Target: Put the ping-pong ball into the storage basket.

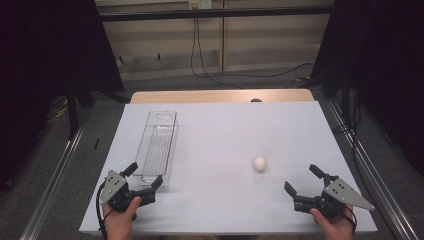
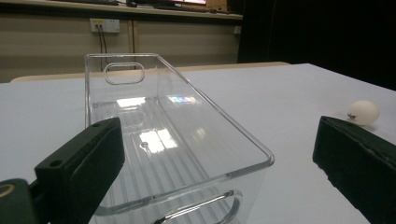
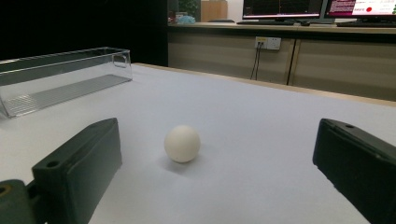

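Ball (image 3: 182, 143), small, white and round like a table-tennis ball, rests on the bare white table (image 1: 220, 130) ahead of the right gripper (image 1: 303, 181), well apart from the clear plastic bin (image 1: 158, 145) that the left gripper (image 1: 146, 175) faces. Both grippers stand wide open and empty. Judged light, smooth, thin-shelled and prone to roll, it calls for a gentle pinch across its widest middle.

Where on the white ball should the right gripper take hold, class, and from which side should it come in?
Grip the white ball across its widest middle, probably with one pad on each side. It is round and lies free on the table, so any pinch off-centre may squirt it away. The right gripper already faces it, open, so a low, level approach from the person's side suits.
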`<state>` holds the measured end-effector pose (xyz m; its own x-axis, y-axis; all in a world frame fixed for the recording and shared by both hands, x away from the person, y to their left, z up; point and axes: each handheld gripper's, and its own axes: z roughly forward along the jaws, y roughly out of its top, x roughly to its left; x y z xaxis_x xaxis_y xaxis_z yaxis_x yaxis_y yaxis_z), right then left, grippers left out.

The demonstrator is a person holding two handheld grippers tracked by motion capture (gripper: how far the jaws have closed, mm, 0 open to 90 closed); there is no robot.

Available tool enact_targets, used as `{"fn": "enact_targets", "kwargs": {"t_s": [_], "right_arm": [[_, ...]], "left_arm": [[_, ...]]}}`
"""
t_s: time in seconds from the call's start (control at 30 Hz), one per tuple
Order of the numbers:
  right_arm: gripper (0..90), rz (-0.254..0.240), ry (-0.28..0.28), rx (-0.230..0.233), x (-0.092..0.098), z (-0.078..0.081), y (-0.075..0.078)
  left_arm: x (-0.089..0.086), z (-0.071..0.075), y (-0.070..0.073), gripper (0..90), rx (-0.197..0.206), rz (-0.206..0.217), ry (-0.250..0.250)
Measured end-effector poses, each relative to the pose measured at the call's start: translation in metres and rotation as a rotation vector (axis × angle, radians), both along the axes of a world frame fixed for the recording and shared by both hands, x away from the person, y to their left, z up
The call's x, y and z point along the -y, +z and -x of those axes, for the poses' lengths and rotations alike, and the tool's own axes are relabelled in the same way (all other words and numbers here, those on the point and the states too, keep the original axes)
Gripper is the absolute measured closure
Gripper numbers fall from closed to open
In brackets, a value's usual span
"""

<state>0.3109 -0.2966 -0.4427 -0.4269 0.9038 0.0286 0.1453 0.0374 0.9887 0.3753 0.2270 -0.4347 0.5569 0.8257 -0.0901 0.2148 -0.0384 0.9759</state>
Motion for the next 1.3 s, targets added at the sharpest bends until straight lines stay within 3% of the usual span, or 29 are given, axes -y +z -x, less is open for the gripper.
{"fn": "enact_targets", "kwargs": {"t_s": [0.03, 0.33, 0.43, 0.47, 0.5, 0.53, 0.57, 0.7, 0.8, 1.2, 1.3], "right_arm": [[0.6, -0.001, -0.003, 0.002, 0.0, 0.0, 0.0], [0.7, 0.004, 0.001, 0.006, 0.0, 0.0, 0.0], [0.8, 0.002, 0.002, 0.007, 0.0, 0.0, 0.0], [0.8, 0.008, 0.01, 0.006, 0.0, 0.001, 0.001], [0.8, 0.01, 0.011, 0.008, 0.0, 0.001, 0.001], [0.8, 0.009, 0.014, 0.008, 0.0, 0.001, 0.001], [0.8, 0.01, 0.015, 0.01, 0.0, 0.001, 0.001], [0.8, 0.011, 0.012, 0.01, -0.001, 0.0, 0.001], [0.9, 0.009, 0.013, 0.014, -0.001, 0.0, 0.001], [1.0, 0.006, 0.019, 0.013, 0.0, 0.0, 0.001], [1.0, 0.005, 0.02, 0.014, 0.0, 0.0, 0.001]], "left_arm": [[0.001, 0.0, 0.0, 2.3, 0.001, 0.016, 0.002], [0.005, 0.001, 0.002, 2.3, -0.01, 0.011, -0.02], [0.008, -0.001, 0.002, 2.3, -0.018, 0.024, -0.025], [0.01, -0.001, 0.002, 2.2, -0.021, 0.047, -0.02], [0.009, -0.001, 0.003, 2.1, -0.025, 0.017, -0.032], [0.012, -0.002, 0.003, 2.1, -0.023, 0.034, -0.032], [0.011, -0.002, 0.003, 2.1, -0.026, 0.015, -0.034], [0.016, -0.002, 0.005, 2.1, -0.02, 0.026, -0.047], [0.018, -0.002, 0.007, 2.1, -0.017, 0.003, -0.057], [0.03, -0.004, 0.011, 2.1, -0.023, 0.013, -0.075], [0.035, -0.005, 0.012, 2.1, -0.027, -0.001, -0.081]]}}
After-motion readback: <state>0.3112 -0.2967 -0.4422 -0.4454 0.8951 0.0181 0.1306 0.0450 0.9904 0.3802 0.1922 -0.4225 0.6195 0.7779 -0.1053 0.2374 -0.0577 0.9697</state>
